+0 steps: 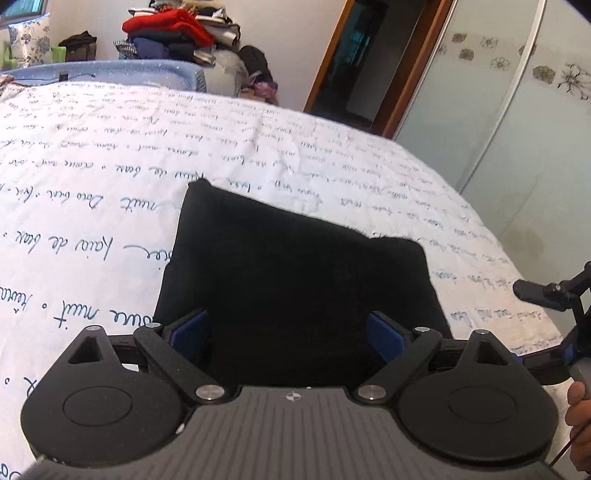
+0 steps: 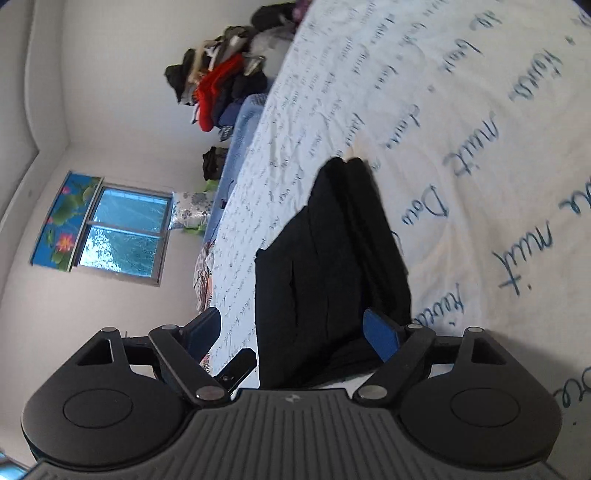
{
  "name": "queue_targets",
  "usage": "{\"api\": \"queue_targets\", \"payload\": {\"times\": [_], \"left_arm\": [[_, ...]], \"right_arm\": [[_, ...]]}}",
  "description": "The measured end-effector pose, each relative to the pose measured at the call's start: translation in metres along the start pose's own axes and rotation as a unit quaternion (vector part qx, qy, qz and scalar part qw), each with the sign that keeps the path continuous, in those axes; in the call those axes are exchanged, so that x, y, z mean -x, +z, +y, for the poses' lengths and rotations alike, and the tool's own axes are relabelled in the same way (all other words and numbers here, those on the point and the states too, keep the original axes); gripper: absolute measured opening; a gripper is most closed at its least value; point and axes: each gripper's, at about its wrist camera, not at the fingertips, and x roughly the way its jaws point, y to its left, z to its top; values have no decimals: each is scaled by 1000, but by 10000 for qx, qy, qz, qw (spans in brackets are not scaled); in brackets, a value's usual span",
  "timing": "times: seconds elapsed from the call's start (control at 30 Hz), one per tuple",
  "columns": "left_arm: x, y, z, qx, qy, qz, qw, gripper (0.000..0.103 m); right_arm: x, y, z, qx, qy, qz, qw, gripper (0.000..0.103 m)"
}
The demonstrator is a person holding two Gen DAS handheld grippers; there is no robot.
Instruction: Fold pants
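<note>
Nearest the lens, the left claw (image 1: 290,332) stands spread wide, its blue pads (image 1: 386,334) clear of the cloth on either side, with nothing pinched between them. Just beyond it lie the black pants (image 1: 295,266), folded into a compact block on the bed (image 1: 110,155), whose white cover bears script lettering. By the look of it, the folding is done or nearly so, and the claw is parted because the cloth has no need of holding. The right claw (image 2: 301,332) is spread too, rolled onto its side beside the pants, gripping nothing; its tip shows at the right edge of the left view. A heap of clothes (image 1: 173,33) sits well apart, past the far end of the bed.
</note>
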Motion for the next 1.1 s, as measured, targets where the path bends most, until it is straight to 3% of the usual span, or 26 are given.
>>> {"api": "queue_targets", "payload": {"times": [0.07, 0.27, 0.5, 0.57, 0.6, 0.73, 0.9, 1.0, 1.1], "left_arm": [[-5, 0, 1, 75, 11, 108, 9999, 94], [-13, -4, 1, 75, 75, 178, 9998, 94], [-16, -11, -7, -205, 194, 155, 9995, 95], [-18, -13, -10, -308, 239, 141, 9991, 96], [-19, -14, -11, -348, 256, 130, 9990, 97], [-16, -12, -15, -374, 238, 220, 9988, 96], [-4, -4, -17, -116, -106, 235, 9996, 98], [-20, -13, -17, -152, 13, 458, 9988, 98], [-25, -21, -26, -541, 161, 388, 9977, 102]], "right_arm": [[-8, 0, 1, 74, -245, 101, 9996, 85], [-19, 3, 0, 170, -462, 262, 9984, 85], [-40, -4, 20, 1020, -912, 138, 9905, 84], [-43, -7, 23, 1272, -1258, 54, 9838, 46], [-43, -6, 21, 1301, -1330, 39, 9825, 19], [-35, -5, 23, 1474, -1195, 65, 9818, 14], [-14, 4, 45, 1772, -1002, -22, 9791, 13], [-23, 4, 20, 1740, -1441, 196, 9739, 13], [-26, 2, 2, 1465, -1258, 89, 9811, 12]]}}
